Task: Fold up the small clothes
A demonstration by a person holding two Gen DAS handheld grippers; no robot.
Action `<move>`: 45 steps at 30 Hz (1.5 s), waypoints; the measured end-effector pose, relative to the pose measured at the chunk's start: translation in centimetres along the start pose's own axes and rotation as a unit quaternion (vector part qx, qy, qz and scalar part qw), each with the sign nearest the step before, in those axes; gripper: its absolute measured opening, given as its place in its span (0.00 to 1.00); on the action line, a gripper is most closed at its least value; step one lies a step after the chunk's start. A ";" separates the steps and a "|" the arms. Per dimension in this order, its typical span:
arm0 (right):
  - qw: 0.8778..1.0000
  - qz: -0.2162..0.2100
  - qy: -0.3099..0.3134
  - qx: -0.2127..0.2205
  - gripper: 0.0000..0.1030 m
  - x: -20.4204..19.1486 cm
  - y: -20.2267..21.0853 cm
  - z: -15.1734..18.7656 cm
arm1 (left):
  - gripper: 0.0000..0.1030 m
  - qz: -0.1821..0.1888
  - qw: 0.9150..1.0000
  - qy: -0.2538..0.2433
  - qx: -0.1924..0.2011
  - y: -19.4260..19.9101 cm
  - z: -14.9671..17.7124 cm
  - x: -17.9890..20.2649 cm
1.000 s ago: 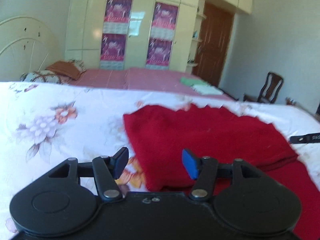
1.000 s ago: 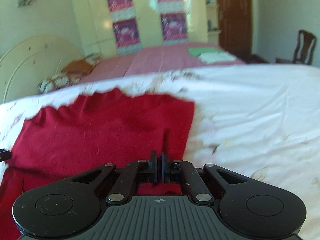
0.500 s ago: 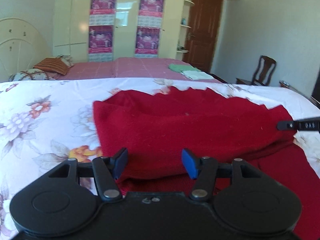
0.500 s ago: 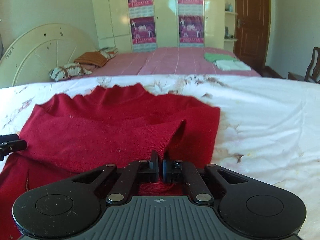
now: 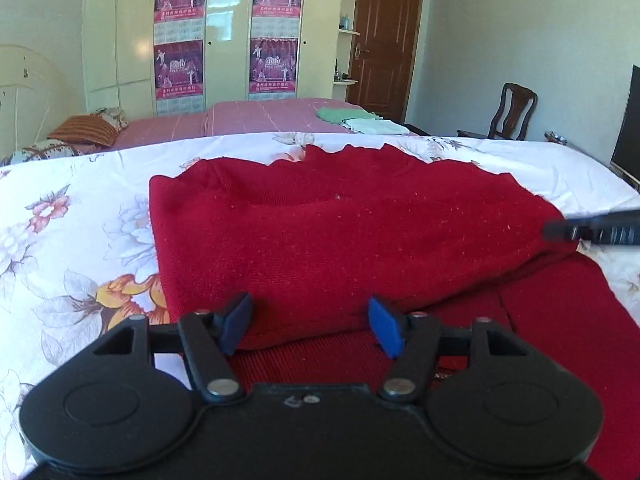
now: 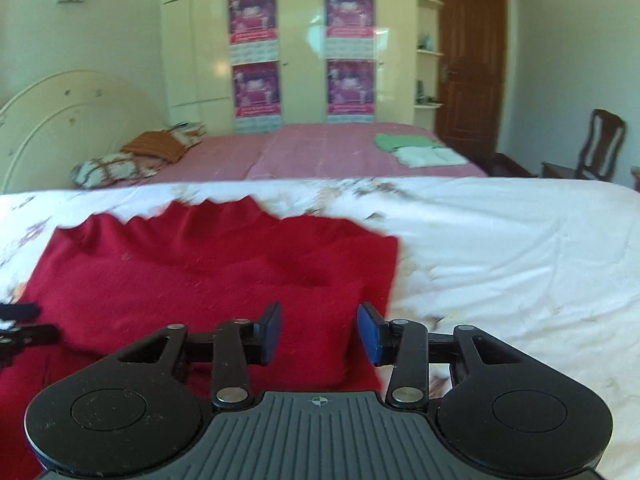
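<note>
A red knitted garment [image 5: 340, 240] lies folded over on itself on the floral bedsheet [image 5: 80, 240]. My left gripper [image 5: 310, 326] hovers at the near left edge of the fold. Its jaws are opening, and the blue pads stand apart without pressing the cloth. In the right wrist view the same garment [image 6: 200, 280] fills the lower left. My right gripper [image 6: 320, 334] is over its near right corner with jaws opening. Red cloth lies below the gap, and the pads do not grip it. The right gripper's tip [image 5: 592, 232] shows at the garment's right edge.
Behind the floral bed stands a pink bed [image 5: 260, 120] with folded green and white clothes [image 5: 360, 122] and pillows [image 5: 88, 130]. A wooden chair [image 5: 516, 112] and a dark screen [image 5: 628, 120] are at the right. The white sheet [image 6: 500, 260] stretches right of the garment.
The right gripper's jaws have parted and let go of the raised red fold, which now lies flat. The left gripper has shifted right over the garment's near edge, its jaws a little wider.
</note>
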State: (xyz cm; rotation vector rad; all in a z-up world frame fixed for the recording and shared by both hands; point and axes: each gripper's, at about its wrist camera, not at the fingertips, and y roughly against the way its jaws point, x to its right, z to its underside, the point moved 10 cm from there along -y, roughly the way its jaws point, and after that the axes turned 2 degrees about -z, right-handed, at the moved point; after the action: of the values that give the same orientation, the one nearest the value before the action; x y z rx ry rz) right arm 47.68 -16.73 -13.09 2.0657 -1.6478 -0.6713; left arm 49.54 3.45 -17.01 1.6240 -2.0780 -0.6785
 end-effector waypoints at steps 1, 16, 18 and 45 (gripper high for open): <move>1.000 -0.014 0.012 -0.026 0.40 -0.6 -0.8 1.3 | 0.63 0.000 1.000 -0.003 -0.004 0.0 -0.1 0.0; 0.999 -0.011 -0.029 -0.038 0.03 2.8 -7.4 -2.5 | 0.63 -0.014 0.996 0.081 -0.031 -8.7 -6.6 -8.5; 0.999 -0.011 -0.036 -0.035 0.00 3.2 -7.2 -2.3 | 0.63 -0.011 0.995 0.096 -0.022 -7.6 -6.6 -8.9; 0.997 -0.062 -0.005 -0.054 0.39 0.2 -1.3 1.6 | 0.70 -0.091 0.995 -0.013 -0.033 0.8 0.0 1.2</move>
State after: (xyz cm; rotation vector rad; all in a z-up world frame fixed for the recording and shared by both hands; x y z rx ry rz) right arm 47.72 -16.70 -15.17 2.1030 -1.4637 -0.7944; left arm 48.66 2.46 -16.55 1.7904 -1.9204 -0.8234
